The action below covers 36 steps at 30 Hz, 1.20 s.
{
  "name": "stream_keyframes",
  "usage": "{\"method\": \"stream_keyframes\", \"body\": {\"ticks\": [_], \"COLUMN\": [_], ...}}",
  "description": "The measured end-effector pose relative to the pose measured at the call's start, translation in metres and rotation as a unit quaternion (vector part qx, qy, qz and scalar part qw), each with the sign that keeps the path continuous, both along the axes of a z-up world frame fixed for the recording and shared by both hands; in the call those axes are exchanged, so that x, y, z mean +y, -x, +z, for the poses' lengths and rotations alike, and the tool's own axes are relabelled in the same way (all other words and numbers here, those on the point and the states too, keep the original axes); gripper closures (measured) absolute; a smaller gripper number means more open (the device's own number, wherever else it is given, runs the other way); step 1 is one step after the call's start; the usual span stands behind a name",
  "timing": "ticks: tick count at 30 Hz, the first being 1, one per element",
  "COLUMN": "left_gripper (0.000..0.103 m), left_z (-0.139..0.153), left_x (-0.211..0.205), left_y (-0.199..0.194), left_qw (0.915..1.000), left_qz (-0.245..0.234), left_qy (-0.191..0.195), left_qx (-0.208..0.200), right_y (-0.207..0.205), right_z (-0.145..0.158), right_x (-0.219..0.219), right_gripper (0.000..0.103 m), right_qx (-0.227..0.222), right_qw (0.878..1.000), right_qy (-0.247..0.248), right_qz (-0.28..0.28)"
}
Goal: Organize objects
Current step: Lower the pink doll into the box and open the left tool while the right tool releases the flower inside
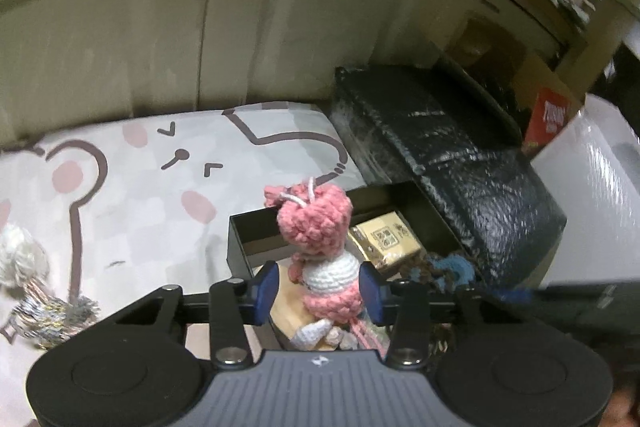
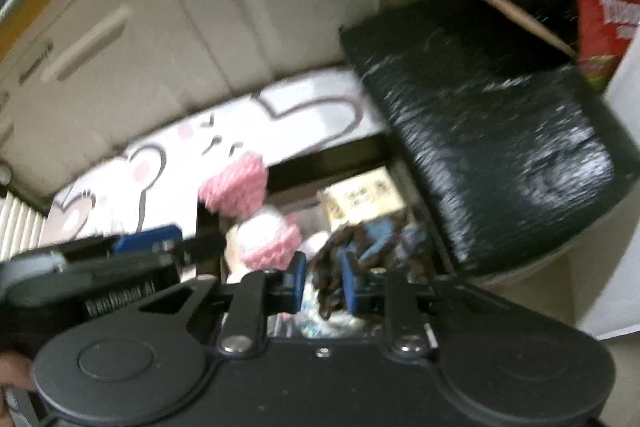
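left gripper (image 1: 323,283) – clamping the pink-and-white crochet doll (image 1: 320,247) over the open black box (image 1: 256,223) | right gripper (image 2: 323,285) – pinching a dark brown crochet piece (image 2: 332,267) | box holding a gold printed carton (image 1: 386,239), blue yarn (image 1: 452,267)

A bed (image 1: 152,211) carries the things, covered by a pale checked sheet printed with cartoon bears with pink cheeks. An open black box (image 1: 240,247) sits on it near the right edge, just beside a black crinkled cushion (image 1: 460,147). A white and silvery fluffy item (image 1: 36,291) lies at the left.
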<state>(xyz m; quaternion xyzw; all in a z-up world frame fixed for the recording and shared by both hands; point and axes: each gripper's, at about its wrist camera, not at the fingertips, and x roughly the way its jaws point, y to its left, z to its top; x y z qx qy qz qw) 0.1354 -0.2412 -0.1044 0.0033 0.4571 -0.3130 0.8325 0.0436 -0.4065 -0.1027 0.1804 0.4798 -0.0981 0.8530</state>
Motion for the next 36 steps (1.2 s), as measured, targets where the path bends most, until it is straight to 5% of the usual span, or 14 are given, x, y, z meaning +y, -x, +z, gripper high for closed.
{"method": "stream_keyframes", "body": {"ticks": [7, 16, 22, 33, 36], "left_gripper": [0.060, 0.056, 0.054, 0.056, 0.050], "left_z": [-0.017, -0.053, -0.055, -0.045, -0.049], "left_x": [0.000, -0.027, -0.046, -0.025, -0.032], "left_y": [-0.018, -0.019, -0.003, -0.010, -0.007], "left_qw": [0.9985, 0.9962, 0.9990, 0.9977, 0.9979], "left_qz": [0.044, 0.022, -0.017, 0.017, 0.013], "left_qy": [0.034, 0.042, -0.008, 0.024, 0.015], "left_qx": [0.006, 0.073, 0.041, 0.061, 0.061], "right_y": [-0.009, -0.009, -0.009, 0.002, 0.003], "right_z": [-0.031, -0.032, -0.030, -0.013, -0.007], "right_x": [-0.012, -0.019, -0.021, -0.031, -0.030], "right_gripper": [0.084, 0.084, 0.084, 0.078, 0.077], "right_qx": [0.050, 0.041, 0.036, -0.015, -0.027], "right_qw": [0.997, 0.998, 0.999, 0.998, 0.998], "right_qy": [0.054, 0.036, 0.029, -0.006, -0.013], "right_qz": [-0.025, -0.025, -0.025, -0.055, -0.058]}}
